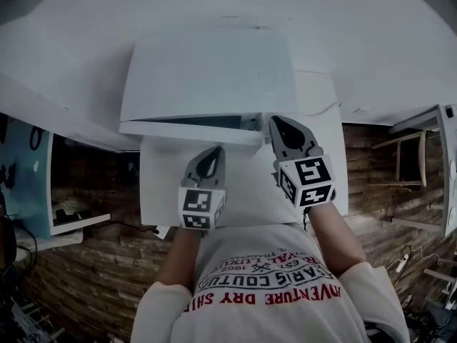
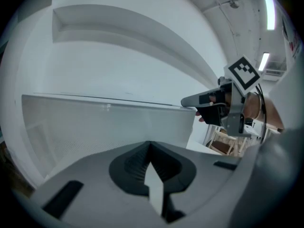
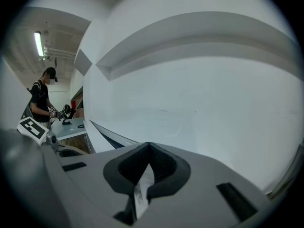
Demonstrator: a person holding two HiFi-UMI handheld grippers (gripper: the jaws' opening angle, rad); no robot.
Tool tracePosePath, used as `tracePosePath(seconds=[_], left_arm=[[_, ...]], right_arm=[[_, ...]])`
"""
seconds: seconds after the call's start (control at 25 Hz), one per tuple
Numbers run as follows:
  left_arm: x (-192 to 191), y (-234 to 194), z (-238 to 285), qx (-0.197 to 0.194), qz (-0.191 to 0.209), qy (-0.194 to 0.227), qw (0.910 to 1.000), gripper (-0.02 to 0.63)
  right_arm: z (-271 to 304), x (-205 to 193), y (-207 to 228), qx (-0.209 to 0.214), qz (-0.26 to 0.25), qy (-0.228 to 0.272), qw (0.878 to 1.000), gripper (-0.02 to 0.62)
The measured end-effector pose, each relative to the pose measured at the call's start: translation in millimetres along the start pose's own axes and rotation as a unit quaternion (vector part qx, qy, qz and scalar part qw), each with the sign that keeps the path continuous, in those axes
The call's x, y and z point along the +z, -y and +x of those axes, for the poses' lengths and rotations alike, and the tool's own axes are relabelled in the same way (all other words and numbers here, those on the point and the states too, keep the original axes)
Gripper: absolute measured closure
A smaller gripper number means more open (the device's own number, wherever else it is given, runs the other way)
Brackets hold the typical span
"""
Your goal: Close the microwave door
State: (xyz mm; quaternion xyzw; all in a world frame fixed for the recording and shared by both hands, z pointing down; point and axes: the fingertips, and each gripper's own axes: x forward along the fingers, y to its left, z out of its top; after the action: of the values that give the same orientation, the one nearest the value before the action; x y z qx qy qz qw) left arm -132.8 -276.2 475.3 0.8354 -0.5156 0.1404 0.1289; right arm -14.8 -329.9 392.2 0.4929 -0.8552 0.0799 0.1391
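Note:
A white microwave (image 1: 207, 70) stands on a white table (image 1: 321, 156). Its door (image 1: 189, 129) is a little ajar, with a dark gap along its top edge. My right gripper (image 1: 278, 123) is shut, its tip at the door's right end. My left gripper (image 1: 211, 153) is shut too and sits just in front of the door, nothing between its jaws. In the left gripper view the door panel (image 2: 95, 122) fills the front, with the right gripper (image 2: 209, 101) at its far edge. The right gripper view shows the door edge (image 3: 109, 137) and the white microwave body (image 3: 199, 103) close ahead.
A wall shelf (image 1: 43, 106) runs to the left. Wooden flooring (image 1: 385, 191) lies around the table, with a wooden chair (image 1: 407, 159) at the right. Another person (image 3: 42, 99) stands at a table far off in the right gripper view.

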Motion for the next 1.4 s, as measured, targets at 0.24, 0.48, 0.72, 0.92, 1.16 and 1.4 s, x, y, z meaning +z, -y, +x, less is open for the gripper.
tracePosePath(seconds=[0.24, 0.48, 0.72, 0.92, 1.16, 1.4], left_arm=[[7.4, -5.4, 14.7, -0.012, 0.000, 0.004, 0.9999, 0.612], [6.4, -6.3, 17.4, 0.004, 0.000, 0.005, 1.0000, 0.612], [10.8, -8.4, 23.2, -0.001, -0.005, 0.008, 1.0000, 0.611], [11.8, -10.9, 24.9, 0.003, -0.008, 0.018, 0.9998, 0.611], [14.9, -11.1, 31.9, -0.002, 0.018, 0.012, 0.9998, 0.611], [13.8, -11.7, 31.8, -0.001, 0.005, 0.014, 0.9999, 0.611]], right_arm=[[-0.3, -1.3, -0.6, -0.009, 0.001, 0.001, 1.000, 0.584], [-1.0, -1.3, 1.4, -0.006, 0.014, 0.007, 1.000, 0.584], [-0.5, -0.4, 3.7, 0.001, 0.041, 0.009, 0.999, 0.584], [-0.2, -0.9, 2.0, 0.001, 0.038, 0.010, 0.999, 0.584], [0.1, -1.0, 3.1, 0.002, 0.036, 0.009, 0.999, 0.584], [-0.3, -1.2, 3.7, 0.000, 0.041, 0.012, 0.999, 0.584]])
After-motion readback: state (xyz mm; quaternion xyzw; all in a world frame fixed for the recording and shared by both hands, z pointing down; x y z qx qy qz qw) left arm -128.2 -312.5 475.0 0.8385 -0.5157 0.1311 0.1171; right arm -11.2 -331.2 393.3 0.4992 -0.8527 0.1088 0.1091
